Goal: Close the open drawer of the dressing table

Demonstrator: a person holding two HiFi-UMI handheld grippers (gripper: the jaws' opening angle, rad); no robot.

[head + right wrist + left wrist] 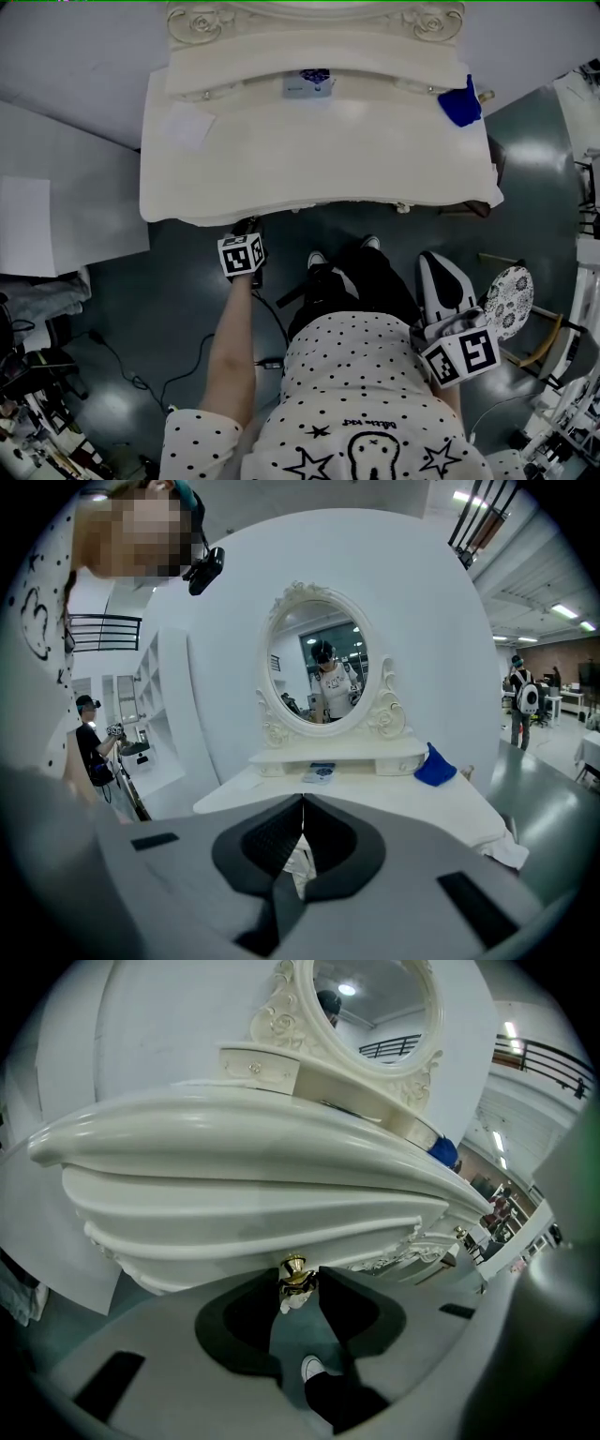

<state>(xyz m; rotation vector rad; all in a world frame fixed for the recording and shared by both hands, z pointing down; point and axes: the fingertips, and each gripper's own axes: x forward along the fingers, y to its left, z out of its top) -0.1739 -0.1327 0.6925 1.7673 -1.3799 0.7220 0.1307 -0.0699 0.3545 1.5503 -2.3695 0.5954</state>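
Note:
The cream dressing table (328, 159) fills the upper head view, seen from above. Its drawer front (253, 1232) shows as a band of curved mouldings in the left gripper view, close under the tabletop edge. A gold drawer knob (294, 1269) sits between the tips of my left gripper (295, 1281), whose jaws close on it from both sides. In the head view that left gripper (246, 227) is tucked under the table's front edge. My right gripper (431, 262) hangs back by my right hip. Its jaws (302, 803) meet with nothing held, pointing at the table from a distance.
A blue cloth (459, 103) lies at the table's back right and a small box (309, 82) below the oval mirror (319, 672). A patterned stool (509, 298) stands right of me. White panels (56, 187) are at left and cables (122, 366) run over the floor.

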